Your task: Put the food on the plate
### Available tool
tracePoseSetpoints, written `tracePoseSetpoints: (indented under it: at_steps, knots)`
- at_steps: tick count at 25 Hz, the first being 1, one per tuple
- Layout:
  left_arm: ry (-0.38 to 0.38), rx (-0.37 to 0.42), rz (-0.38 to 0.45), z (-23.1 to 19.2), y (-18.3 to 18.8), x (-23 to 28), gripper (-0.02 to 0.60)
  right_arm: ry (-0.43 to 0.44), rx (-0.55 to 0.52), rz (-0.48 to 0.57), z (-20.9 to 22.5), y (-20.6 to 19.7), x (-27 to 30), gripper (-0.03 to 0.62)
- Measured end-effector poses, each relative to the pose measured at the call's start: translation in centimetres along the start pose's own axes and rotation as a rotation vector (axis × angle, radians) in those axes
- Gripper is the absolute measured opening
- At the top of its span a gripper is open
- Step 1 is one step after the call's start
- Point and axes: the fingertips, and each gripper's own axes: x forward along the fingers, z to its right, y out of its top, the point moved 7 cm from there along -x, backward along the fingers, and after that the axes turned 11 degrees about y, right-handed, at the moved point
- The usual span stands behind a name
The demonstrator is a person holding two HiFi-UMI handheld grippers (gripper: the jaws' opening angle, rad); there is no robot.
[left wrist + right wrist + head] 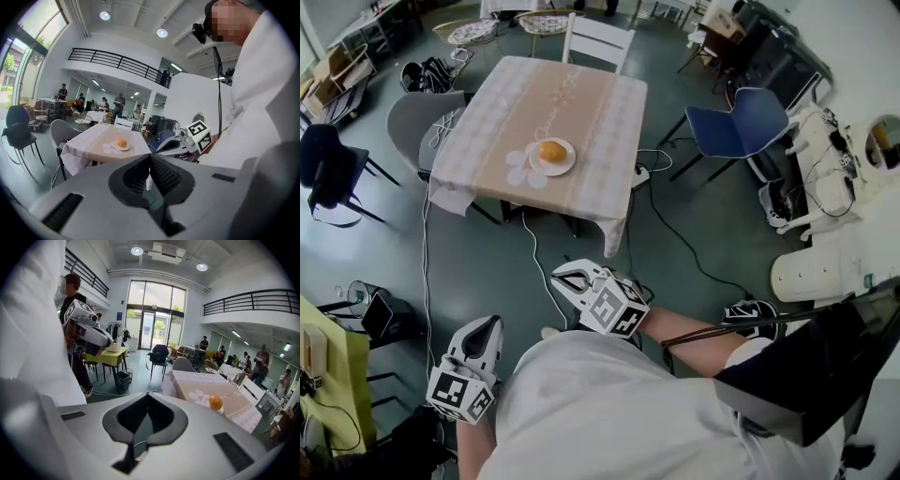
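We are holding the left tongs (485, 328) and right tongs (569, 278) pinched shut and empty, well short of the table (600, 122), the right sitting nearer. Straight ahead, the round orange food (551, 151) is already resting on the plate (567, 166) by the table's near edge.

I can't tell what the round orange food (551, 150) on the plate (569, 162) is: too small. The cloth (602, 208) hides the table's (581, 103) top, and the head view's bottom edge cuts off the wearer's torso (609, 412).
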Motion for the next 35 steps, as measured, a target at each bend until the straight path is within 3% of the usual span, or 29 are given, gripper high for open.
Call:
tracePoseSetpoints:
  at_steps: [12, 21, 35]
  knots:
    - [0.019, -0.025, 0.011, -0.9, -0.8, -0.9, 0.009, 0.05, -0.073, 0.01, -3.5, 1.6, 0.5, 0.014]
    - [0.052, -0.03, 0.024, -1.3, -1.5, -2.0, 0.009, 0.068, -0.108, 0.02, -4.3, 2.4, 0.8, 0.013]
    - [0.036, -0.031, 0.011, -0.6, -2.1, -1.8, 0.009, 0.068, -0.104, 0.022, -4.6, 1.9, 0.5, 0.012]
